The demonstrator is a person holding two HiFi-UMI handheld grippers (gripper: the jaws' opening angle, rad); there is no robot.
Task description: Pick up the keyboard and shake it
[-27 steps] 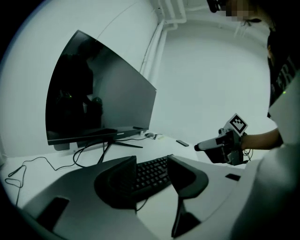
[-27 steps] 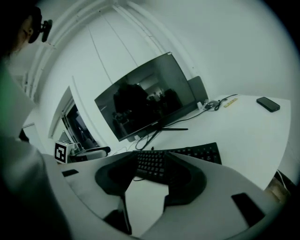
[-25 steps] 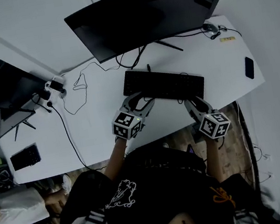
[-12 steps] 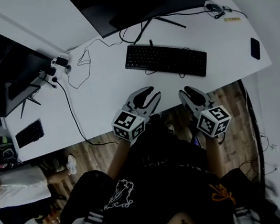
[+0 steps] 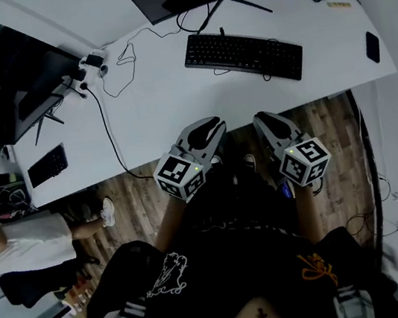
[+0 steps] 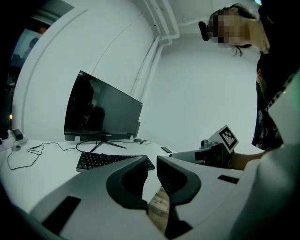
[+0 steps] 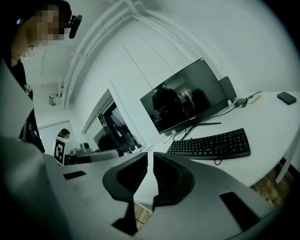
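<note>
Left gripper (image 5: 205, 128) and right gripper (image 5: 266, 120): jaws closing, slim gap, nothing between. Keyboard (image 5: 243, 56) flat on desk (image 5: 153, 113), clear of the 2.

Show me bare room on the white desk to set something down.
Widest bare patch: white desk between the long black cable and the black keyboard, to the front edge. Smaller: between keyboard and flat black phone. Crowded: back edge, around the black monitor stand.

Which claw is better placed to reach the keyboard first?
Right, narrowly. The right claw hangs nearer the keyboard; the left claw lines up only with its left end. Both are off the desk, jaws closing on nothing.
</note>
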